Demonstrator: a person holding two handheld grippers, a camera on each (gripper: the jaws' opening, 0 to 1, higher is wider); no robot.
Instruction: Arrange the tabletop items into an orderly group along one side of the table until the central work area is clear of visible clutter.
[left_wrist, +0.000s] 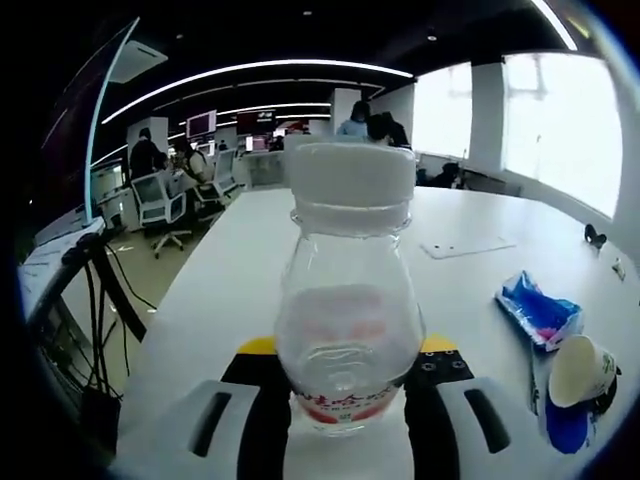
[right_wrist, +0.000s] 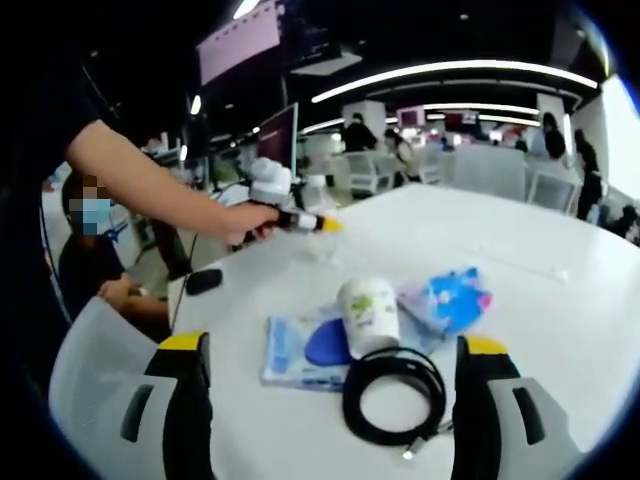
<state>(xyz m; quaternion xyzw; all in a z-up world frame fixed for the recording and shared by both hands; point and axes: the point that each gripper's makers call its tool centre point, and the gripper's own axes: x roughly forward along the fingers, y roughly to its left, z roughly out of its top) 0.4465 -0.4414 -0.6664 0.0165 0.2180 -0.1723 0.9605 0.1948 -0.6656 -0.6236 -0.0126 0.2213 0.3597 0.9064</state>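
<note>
Office table, clutter mid-surface.
Left gripper (left_wrist: 345, 405) clamps a capped bottle (left_wrist: 348, 290); carry it upright to one edge. Right gripper (right_wrist: 330, 400) gapes empty over cable (right_wrist: 392, 396), cup (right_wrist: 368, 315) and blue packet (right_wrist: 450, 298).

Pale grey grippers, black fingers (right_wrist: 190, 420) with yellow tips, dark slots in the shells, small screws, bare forearm (right_wrist: 140, 180)

Red print on bottle (left_wrist: 347, 300) label, blurred, no text readable anywhere
</note>
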